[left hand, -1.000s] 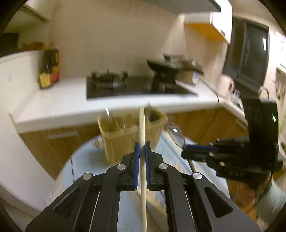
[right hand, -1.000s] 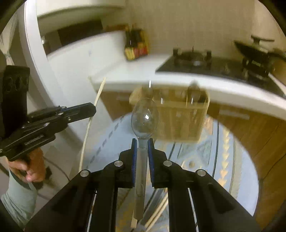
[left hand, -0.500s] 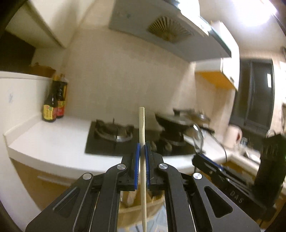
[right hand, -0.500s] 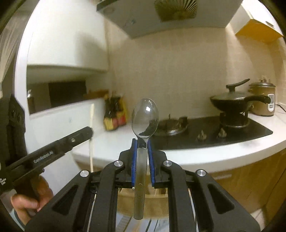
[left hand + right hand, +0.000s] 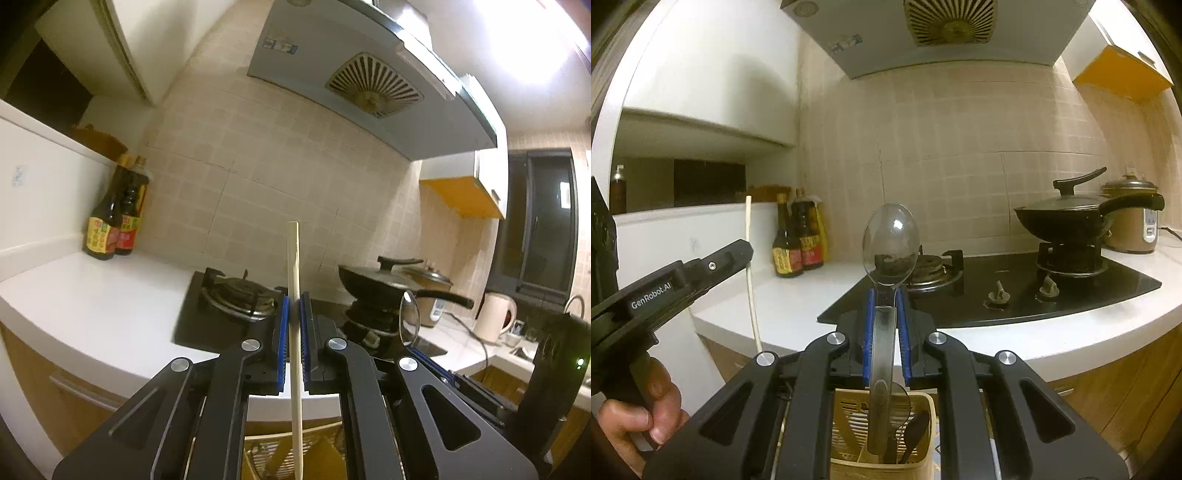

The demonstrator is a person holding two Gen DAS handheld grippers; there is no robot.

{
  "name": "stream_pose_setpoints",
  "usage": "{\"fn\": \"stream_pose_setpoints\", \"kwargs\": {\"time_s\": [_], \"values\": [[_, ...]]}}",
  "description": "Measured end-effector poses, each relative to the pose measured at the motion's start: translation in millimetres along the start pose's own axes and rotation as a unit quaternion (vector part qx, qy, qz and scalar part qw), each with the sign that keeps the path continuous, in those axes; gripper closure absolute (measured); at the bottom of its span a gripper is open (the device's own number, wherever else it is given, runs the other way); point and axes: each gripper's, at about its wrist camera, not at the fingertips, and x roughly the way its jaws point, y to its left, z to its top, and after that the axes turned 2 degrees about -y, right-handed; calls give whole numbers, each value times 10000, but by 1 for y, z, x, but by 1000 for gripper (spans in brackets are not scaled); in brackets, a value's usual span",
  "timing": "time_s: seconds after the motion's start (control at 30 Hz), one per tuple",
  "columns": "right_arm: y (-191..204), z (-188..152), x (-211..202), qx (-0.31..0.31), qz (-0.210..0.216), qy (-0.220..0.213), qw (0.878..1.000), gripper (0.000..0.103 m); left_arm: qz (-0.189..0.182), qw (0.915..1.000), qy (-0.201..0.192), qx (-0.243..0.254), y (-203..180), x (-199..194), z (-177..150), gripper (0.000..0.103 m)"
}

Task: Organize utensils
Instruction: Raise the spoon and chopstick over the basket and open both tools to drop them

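Both grippers, left (image 5: 293,314) and right (image 5: 885,306), point level, jaws clamped.

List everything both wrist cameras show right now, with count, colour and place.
chopstick: 1, pale wood, upright in left claw
spoon: 1, clear plastic, bowl up in right claw
utensil holder: 1, beige slatted, below right claw, utensils inside
sauce bottles: at least 2, dark, counter corner
gas hob: 1, black, on white counter
lidded pan: 1, black, right burner
rice cooker: 1, brownish, behind pan
kettle: 1, cream, far counter
range hood: 1, grey, overhead
left claw: shut on chopstick
right claw: shut on spoon
hand: 1, holds left claw's grip
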Motion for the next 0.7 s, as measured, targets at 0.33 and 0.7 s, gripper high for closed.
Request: {"fn": "stream_pose_setpoints", "kwargs": {"time_s": [0.33,0.7], "values": [[-9,-19,9,78,-42,189,9998,93,22,9996,277,79,14,10,-26,99],[-25,-31,-9,443,150,827,9955,81,-273,9966,760,170,12,-7,-37,79]]}}
